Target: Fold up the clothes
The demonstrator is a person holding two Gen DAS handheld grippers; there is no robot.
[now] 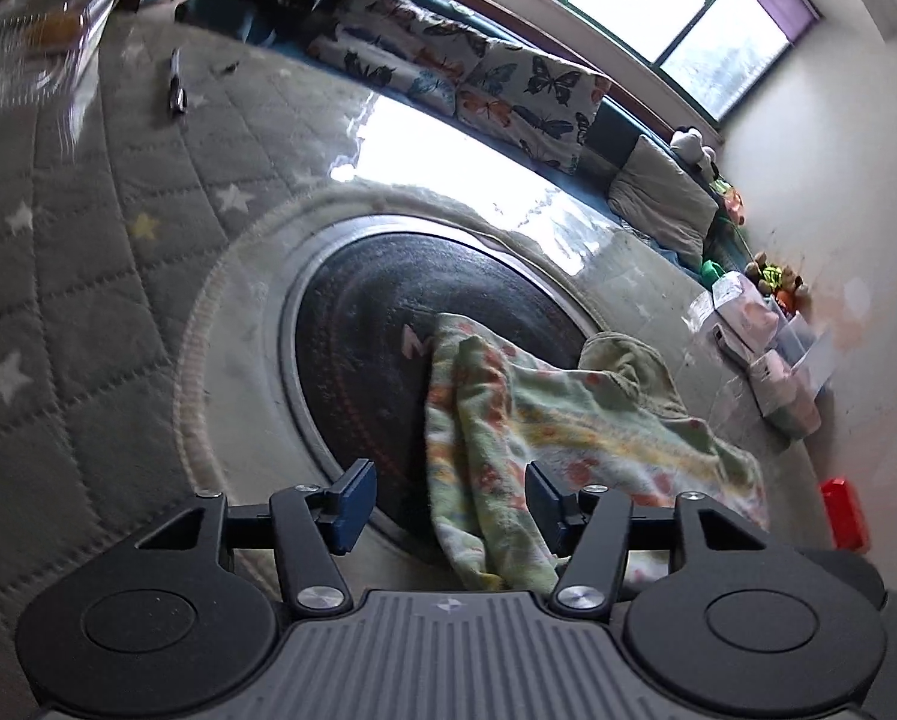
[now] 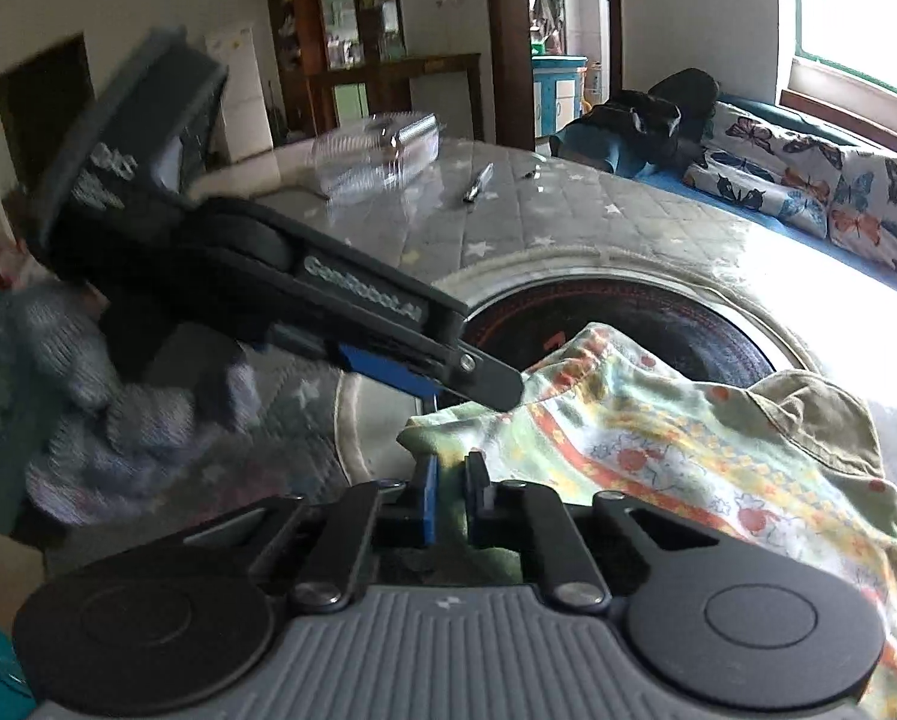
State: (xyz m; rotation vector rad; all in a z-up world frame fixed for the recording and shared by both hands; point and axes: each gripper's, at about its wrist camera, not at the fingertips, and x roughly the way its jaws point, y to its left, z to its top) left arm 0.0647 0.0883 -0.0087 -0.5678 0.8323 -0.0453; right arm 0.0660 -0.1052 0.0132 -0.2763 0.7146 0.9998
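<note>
Between the spread left gripper (image 1: 448, 507) hangs the garment (image 1: 544, 420); right gripper (image 2: 448, 495) clenches it.

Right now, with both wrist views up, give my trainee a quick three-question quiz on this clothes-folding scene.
1. True or false: the right gripper is shut on the floral garment.
2. Is the left gripper A) open, B) shut, or C) out of view?
3. What pattern is on the cushions under the window?

Key:
1. True; its pads pinch a fold of the cloth.
2. A; the garment lies between its pads, which stand apart from it.
3. Butterflies.
</note>
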